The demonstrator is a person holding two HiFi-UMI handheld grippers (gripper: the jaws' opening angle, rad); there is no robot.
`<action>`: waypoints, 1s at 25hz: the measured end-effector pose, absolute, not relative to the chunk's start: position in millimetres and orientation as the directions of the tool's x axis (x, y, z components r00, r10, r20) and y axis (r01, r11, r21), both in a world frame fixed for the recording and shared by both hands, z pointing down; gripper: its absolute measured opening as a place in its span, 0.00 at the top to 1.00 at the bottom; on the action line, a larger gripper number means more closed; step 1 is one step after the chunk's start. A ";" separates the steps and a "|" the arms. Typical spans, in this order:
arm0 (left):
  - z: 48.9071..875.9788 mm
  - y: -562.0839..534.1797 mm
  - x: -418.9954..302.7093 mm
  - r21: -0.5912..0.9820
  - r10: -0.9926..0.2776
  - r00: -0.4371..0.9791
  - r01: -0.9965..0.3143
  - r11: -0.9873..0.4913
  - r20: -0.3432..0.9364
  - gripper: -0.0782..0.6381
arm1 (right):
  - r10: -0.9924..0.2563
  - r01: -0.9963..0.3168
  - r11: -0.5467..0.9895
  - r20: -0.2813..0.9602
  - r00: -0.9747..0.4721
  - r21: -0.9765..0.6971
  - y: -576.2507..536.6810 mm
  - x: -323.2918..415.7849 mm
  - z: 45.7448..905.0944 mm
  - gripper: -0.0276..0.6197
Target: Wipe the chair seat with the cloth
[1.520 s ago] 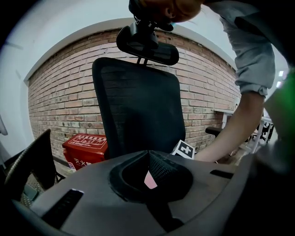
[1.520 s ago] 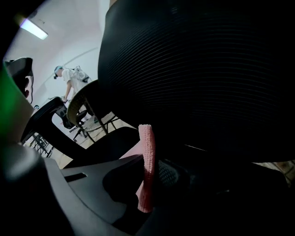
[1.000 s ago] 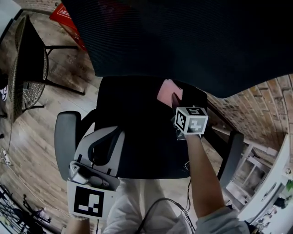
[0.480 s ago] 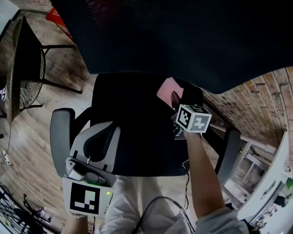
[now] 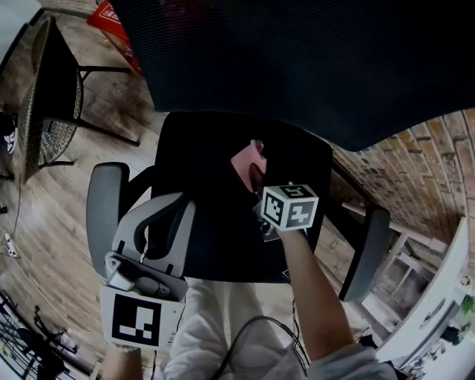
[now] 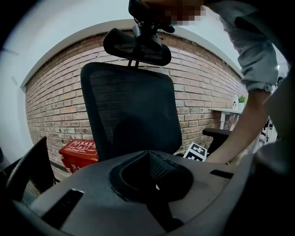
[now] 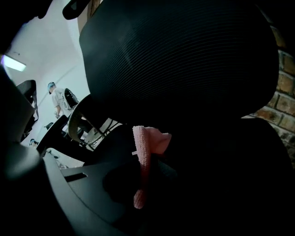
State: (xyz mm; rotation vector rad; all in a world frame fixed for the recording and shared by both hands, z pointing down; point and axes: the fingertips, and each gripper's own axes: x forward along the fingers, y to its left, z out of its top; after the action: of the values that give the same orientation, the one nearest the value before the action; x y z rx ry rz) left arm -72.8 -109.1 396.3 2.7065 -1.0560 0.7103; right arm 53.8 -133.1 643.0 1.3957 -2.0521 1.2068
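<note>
gripping a pink cloth (image 5: 243, 159), the right gripper (image 5: 256, 177) has its jaws closed on the fabric, and its marker cube (image 5: 291, 206) faces up above the person's bare forearm (image 5: 312, 297). in the head view the cloth sits over the rear middle of the black chair seat (image 5: 200, 156), just in front of the dark mesh backrest (image 5: 297, 59); whether it presses on the seat cannot be told. in the right gripper view the cloth (image 7: 142, 156) stands as a narrow folded strip pinched between the dark jaws of the right gripper (image 7: 140, 184), its top end flopped to the right, with the backrest (image 7: 184, 60) filling most of the picture behind it. the left gripper (image 5: 180, 208) is held low at the seat's front left corner, beside the grey armrest (image 5: 102, 215), and its grey jaws are together with nothing between them. the left gripper view looks over those closed jaws of the left gripper (image 6: 150, 159) at the backrest (image 6: 133, 110), the headrest (image 6: 137, 46), a brick wall (image 6: 55, 101) and a red crate (image 6: 78, 154). the crate (image 5: 111, 16) also shows on the wooden floor (image 5: 52, 223) at the head view's top left, near a dark side chair (image 5: 48, 96).
</note>
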 end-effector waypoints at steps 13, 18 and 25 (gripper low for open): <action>381.8 -87.8 -66.9 -0.051 -0.583 0.646 -0.647 -0.761 0.493 0.87 | -0.310 -0.720 0.462 0.666 -0.679 -0.519 -55.7 -80.9 621.5 0.88; 386.9 -90.5 -69.5 -0.031 -0.608 0.630 -0.682 -0.731 0.483 0.87 | -0.335 -0.739 0.456 0.674 -0.658 -0.496 -60.0 -74.0 623.1 0.88; 397.8 -94.0 -65.7 -0.016 -0.587 0.641 -0.669 -0.743 0.494 0.87 | -0.422 -0.845 0.355 0.738 -0.527 -0.400 -87.0 -12.7 641.7 0.88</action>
State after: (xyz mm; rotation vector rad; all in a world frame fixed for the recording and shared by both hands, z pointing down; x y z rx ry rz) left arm -65.7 -94.0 397.8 2.6902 -1.0389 0.7199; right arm -12.7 -87.0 641.7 1.0977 -2.1017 1.0698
